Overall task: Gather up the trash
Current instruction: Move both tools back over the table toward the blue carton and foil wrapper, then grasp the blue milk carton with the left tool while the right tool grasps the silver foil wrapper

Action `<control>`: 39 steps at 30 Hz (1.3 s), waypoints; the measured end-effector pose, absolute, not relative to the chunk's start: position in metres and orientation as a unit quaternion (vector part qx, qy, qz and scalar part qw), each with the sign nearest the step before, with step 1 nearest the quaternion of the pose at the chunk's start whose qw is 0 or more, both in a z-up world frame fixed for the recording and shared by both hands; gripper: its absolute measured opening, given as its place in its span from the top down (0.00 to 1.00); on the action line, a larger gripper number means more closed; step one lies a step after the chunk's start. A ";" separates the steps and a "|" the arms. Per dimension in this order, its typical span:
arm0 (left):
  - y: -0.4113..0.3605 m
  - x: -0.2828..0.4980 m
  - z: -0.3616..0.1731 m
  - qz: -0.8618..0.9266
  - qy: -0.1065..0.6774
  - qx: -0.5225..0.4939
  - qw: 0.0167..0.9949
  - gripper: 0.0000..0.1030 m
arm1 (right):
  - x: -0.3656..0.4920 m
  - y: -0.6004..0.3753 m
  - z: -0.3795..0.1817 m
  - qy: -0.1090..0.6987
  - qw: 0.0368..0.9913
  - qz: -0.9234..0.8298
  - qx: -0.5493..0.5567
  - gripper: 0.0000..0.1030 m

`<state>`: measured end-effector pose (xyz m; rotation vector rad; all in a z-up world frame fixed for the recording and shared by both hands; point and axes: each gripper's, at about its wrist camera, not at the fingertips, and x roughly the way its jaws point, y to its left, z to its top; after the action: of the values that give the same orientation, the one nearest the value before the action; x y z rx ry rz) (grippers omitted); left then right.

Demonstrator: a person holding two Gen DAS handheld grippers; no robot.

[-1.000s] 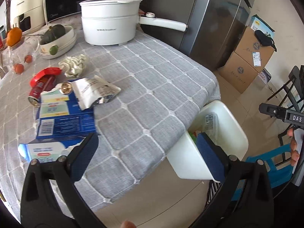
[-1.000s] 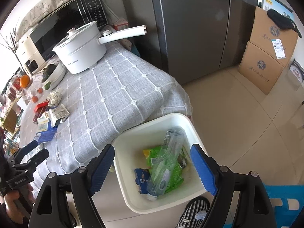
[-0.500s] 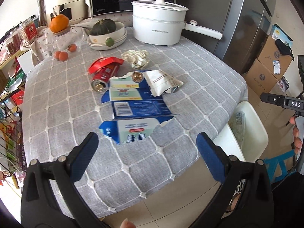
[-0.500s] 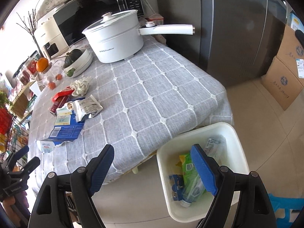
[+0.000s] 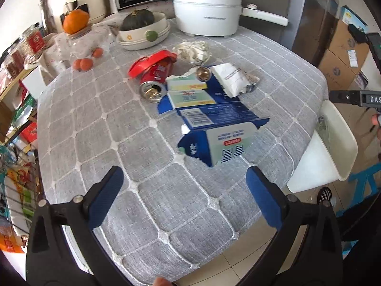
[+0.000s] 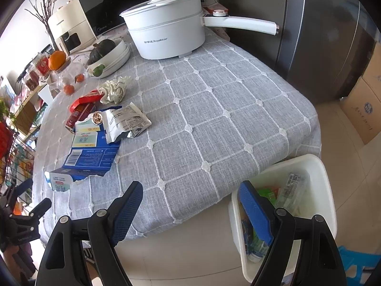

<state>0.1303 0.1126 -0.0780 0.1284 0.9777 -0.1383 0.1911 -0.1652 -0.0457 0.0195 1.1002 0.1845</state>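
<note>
Both the left gripper and right gripper gape wide, empty; torn blue carton lies on the table, white bin beside it holding what looks like plastic wrappers

table w/ grey checked cloth | back edge: white pot, squash bowl | left-middle: torn blue carton, red can, wrapper, crumpled tissue

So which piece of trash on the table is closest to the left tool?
The torn blue carton, whose ragged end lies just ahead of the left tool; the can, wrapper and tissue lie farther back.
</note>
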 end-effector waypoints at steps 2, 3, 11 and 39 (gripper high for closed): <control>0.098 0.134 -0.083 -0.067 0.467 0.110 0.875 0.01 | 0.194 -0.160 -0.048 0.525 0.846 0.089 0.011 0.18; 0.090 0.134 -0.085 -0.068 0.464 0.131 0.873 0.01 | 0.195 -0.158 -0.049 0.526 0.845 0.091 0.012 0.18; 0.041 0.152 -0.091 -0.084 0.444 0.216 0.865 0.02 | 0.199 -0.145 -0.054 0.534 0.840 0.099 0.011 0.18; 0.156 0.124 -0.024 -0.089 0.382 -0.171 0.904 0.78 | 0.245 -0.092 -0.078 0.527 0.830 0.166 0.080 0.18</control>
<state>0.1238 0.1557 -0.0238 -0.3541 0.7894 -0.1840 0.2449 -0.0917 -0.0781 0.1692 1.1184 0.3531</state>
